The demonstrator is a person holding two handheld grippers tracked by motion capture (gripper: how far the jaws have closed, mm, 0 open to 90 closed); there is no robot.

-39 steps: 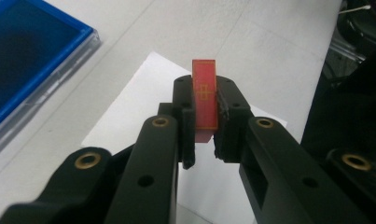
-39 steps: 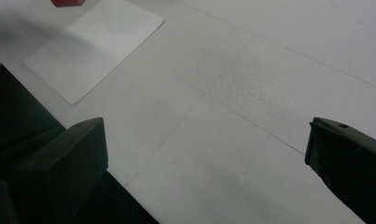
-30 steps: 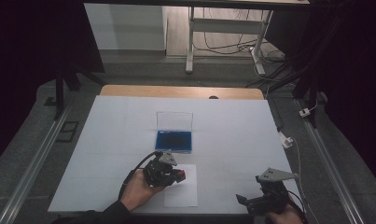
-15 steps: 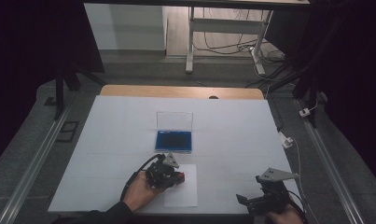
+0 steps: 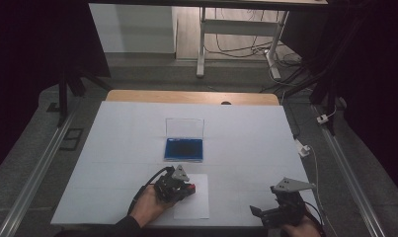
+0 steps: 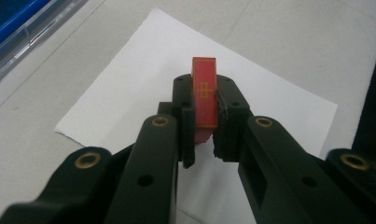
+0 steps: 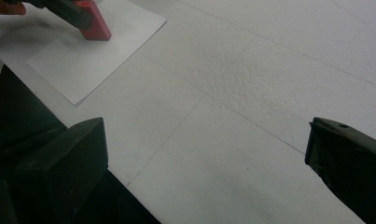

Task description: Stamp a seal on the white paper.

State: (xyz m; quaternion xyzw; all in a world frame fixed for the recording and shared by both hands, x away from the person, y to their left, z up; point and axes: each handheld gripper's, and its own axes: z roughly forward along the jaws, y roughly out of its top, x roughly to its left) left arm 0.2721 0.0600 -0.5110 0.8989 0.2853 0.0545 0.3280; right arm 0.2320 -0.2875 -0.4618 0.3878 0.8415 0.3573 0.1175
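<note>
A small red block with gold lines on its top, a stamp (image 6: pixel 205 95), is clamped between the jaws of my left gripper (image 6: pixel 205 121). It stands on a white sheet of paper (image 6: pixel 143 84). From above, the left gripper (image 5: pixel 182 189) sits at the paper's (image 5: pixel 194 207) left edge with the red stamp (image 5: pixel 190 187) at its tip. From the right gripper's camera the stamp (image 7: pixel 94 24) rests tilted on the paper (image 7: pixel 78 58). My right gripper (image 5: pixel 265 215) hovers open at the table's front right, its jaws wide apart over bare table.
An open clear case with a blue pad (image 5: pixel 183 148) lies beyond the paper, mid-table; its corner (image 6: pixel 22 23) is close by. The white table (image 5: pixel 246 143) ends in a front edge (image 7: pixel 129 186) close under the right gripper.
The left gripper with the stamp has shifted slightly on the paper. The right gripper has stayed put.
</note>
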